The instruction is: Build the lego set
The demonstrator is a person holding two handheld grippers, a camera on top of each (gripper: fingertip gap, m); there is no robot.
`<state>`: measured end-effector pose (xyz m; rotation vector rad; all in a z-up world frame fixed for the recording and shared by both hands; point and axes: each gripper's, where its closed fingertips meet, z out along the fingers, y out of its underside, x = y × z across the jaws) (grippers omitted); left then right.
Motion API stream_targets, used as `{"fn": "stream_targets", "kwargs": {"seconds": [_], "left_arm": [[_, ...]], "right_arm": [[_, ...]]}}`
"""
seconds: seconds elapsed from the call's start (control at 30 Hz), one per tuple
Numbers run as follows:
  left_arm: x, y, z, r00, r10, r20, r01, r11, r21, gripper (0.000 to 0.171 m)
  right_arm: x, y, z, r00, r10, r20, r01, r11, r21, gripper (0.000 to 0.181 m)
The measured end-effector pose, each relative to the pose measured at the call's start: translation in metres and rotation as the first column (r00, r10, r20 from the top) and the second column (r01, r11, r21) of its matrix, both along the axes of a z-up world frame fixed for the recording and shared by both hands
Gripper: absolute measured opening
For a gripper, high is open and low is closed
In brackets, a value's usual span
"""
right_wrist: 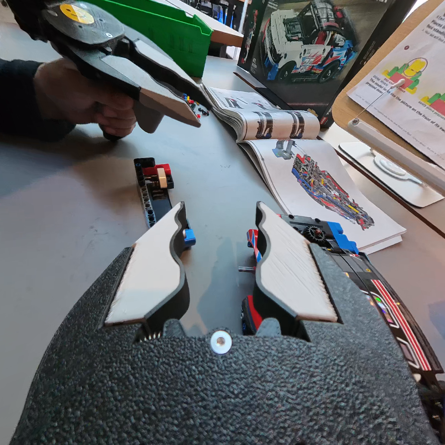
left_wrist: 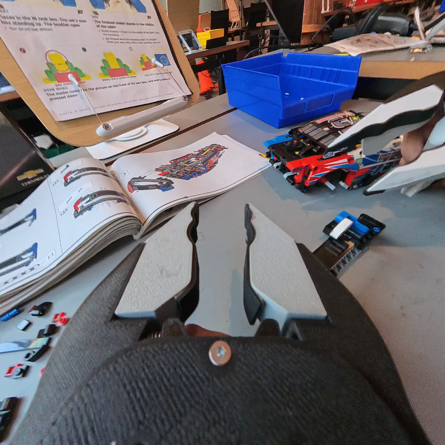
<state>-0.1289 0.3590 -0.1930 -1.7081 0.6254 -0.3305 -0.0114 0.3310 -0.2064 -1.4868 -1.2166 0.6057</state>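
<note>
Lego car model [left_wrist: 320, 159], red, blue and black, lies on the grey table [left_wrist: 240, 125] in the left wrist view, right of the open instruction booklet [left_wrist: 149, 175] and in front of a blue bin [left_wrist: 289, 89]. The left claw [left_wrist: 221, 212] hovers over bare table, jaws apart and empty; the right claw [left_wrist: 346, 168] reaches over the model, also apart. A small black-and-blue subassembly [left_wrist: 346, 236] lies near the left claw's right finger, and loose pieces [left_wrist: 31, 337] scatter at lower left. The right wrist view shows the set's box [right_wrist: 310, 48] and a green bin [right_wrist: 168, 31], unseen before. The right claw [right_wrist: 220, 214] gapes between subassembly [right_wrist: 154, 190] and model [right_wrist: 332, 238]; the left claw [right_wrist: 192, 106] is held by a hand [right_wrist: 84, 96].
</note>
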Motion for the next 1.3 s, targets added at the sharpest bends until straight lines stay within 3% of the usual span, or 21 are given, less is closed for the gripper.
{"fn": "stream_targets", "kwargs": {"seconds": [0.2, 0.33, 0.4, 0.47, 0.53, 0.6, 0.7, 0.77, 0.83, 0.97, 1.07, 1.13, 1.2, 1.3], "left_arm": [[0.021, -0.014, -0.003, 0.972, -0.017, -0.234, 0.055, 0.986, 0.155, 0.036], [0.014, -0.023, 0.001, 0.989, 0.006, -0.149, 0.003, 0.998, 0.06, 0.039], [-0.021, -0.028, 0.007, 0.982, 0.077, -0.175, -0.076, 0.997, 0.01, 0.041], [-0.085, -0.034, 0.012, 0.945, 0.144, -0.294, -0.165, 0.985, -0.048, 0.038], [-0.148, -0.047, 0.009, 0.909, 0.093, -0.406, -0.173, 0.971, -0.164, 0.02], [-0.202, -0.056, 0.0, 0.871, 0.001, -0.491, -0.148, 0.954, -0.262, 0.019], [-0.241, -0.064, -0.028, 0.826, -0.182, -0.533, -0.044, 0.922, -0.384, 0.026], [-0.256, -0.058, -0.04, 0.819, -0.197, -0.54, -0.057, 0.907, -0.417, 0.025], [-0.256, -0.056, -0.049, 0.827, -0.248, -0.505, -0.015, 0.888, -0.46, 0.019], [-0.262, -0.062, -0.076, 0.798, -0.339, -0.499, -0.018, 0.814, -0.581, 0.024], [-0.256, -0.061, -0.08, 0.816, -0.353, -0.458, 0.012, 0.802, -0.597, 0.003], [-0.258, -0.061, -0.08, 0.797, -0.353, -0.491, -0.01, 0.804, -0.595, 0.003], [-0.254, -0.064, -0.071, 0.79, -0.356, -0.499, -0.006, 0.809, -0.588, 0.003], [-0.209, -0.058, -0.027, 0.844, -0.333, -0.421, 0.083, 0.855, -0.512, 0.003]], "right_arm": [[-0.002, -0.002, -0.001, 1.0, -0.004, 0.021, 0.003, 0.999, 0.049, 0.064], [-0.001, -0.002, -0.001, 1.0, -0.006, 0.021, 0.006, 0.999, 0.043, 0.062], [-0.001, -0.004, -0.003, 0.999, -0.003, 0.034, 0.002, 0.999, 0.049, 0.058], [-0.002, -0.007, -0.004, 0.999, 0.01, 0.044, -0.013, 0.998, 0.057, 0.054], [-0.004, -0.009, -0.006, 0.998, 0.026, 0.053, -0.029, 0.998, 0.054, 0.047], [-0.004, -0.01, -0.006, 0.998, 0.039, 0.048, -0.041, 0.998, 0.041, 0.047], [-0.003, -0.011, -0.002, 0.999, 0.052, 0.014, -0.053, 0.998, 0.022, 0.047], [-0.001, -0.012, 0.002, 0.998, 0.054, -0.01, -0.054, 0.998, 0.011, 0.047], [0.0, -0.013, 0.003, 0.998, 0.055, -0.024, -0.055, 0.999, 0.004, 0.047], [0.002, -0.016, 0.004, 0.998, 0.061, -0.031, -0.061, 0.998, 0.002, 0.047], [0.001, -0.016, 0.004, 0.997, 0.067, -0.029, -0.067, 0.998, -0.001, 0.047], [0.001, -0.017, 0.005, 0.997, 0.074, -0.036, -0.074, 0.997, -0.006, 0.047], [0.001, -0.02, 0.006, 0.995, 0.088, -0.045, -0.088, 0.996, -0.011, 0.046], [-0.001, -0.023, 0.007, 0.993, 0.106, -0.052, -0.107, 0.994, -0.016, 0.044]]}}
